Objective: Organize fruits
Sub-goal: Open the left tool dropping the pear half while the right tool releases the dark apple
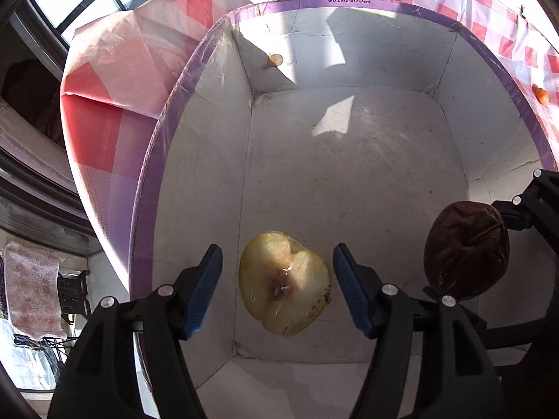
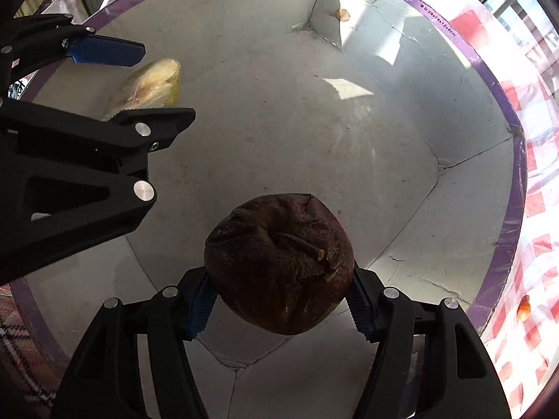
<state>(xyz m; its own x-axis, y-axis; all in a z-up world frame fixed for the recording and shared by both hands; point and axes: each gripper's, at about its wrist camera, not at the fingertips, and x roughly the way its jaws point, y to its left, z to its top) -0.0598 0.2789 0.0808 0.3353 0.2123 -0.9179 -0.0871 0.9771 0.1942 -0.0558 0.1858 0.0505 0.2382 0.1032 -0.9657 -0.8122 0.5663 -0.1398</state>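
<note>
A white box with a purple rim point(image 1: 157, 160) fills both views point(image 2: 510, 209). A pale yellow apple half point(image 1: 283, 283) lies cut side up on the box floor. My left gripper point(image 1: 277, 291) is open, with its fingers either side of the apple half and not touching it. The apple half also shows in the right wrist view point(image 2: 150, 85), between the left gripper's fingers point(image 2: 104, 50). My right gripper point(image 2: 279, 298) is shut on a dark brown wrinkled fruit point(image 2: 279, 262) and holds it above the box floor. That fruit shows at the right of the left wrist view point(image 1: 466, 249).
The box stands on a red and white checked tablecloth point(image 1: 115, 80). A small orange fruit point(image 1: 542, 95) lies on the cloth outside the box, also visible in the right wrist view point(image 2: 524, 309). A small brown piece point(image 1: 275, 60) sticks on the far box wall.
</note>
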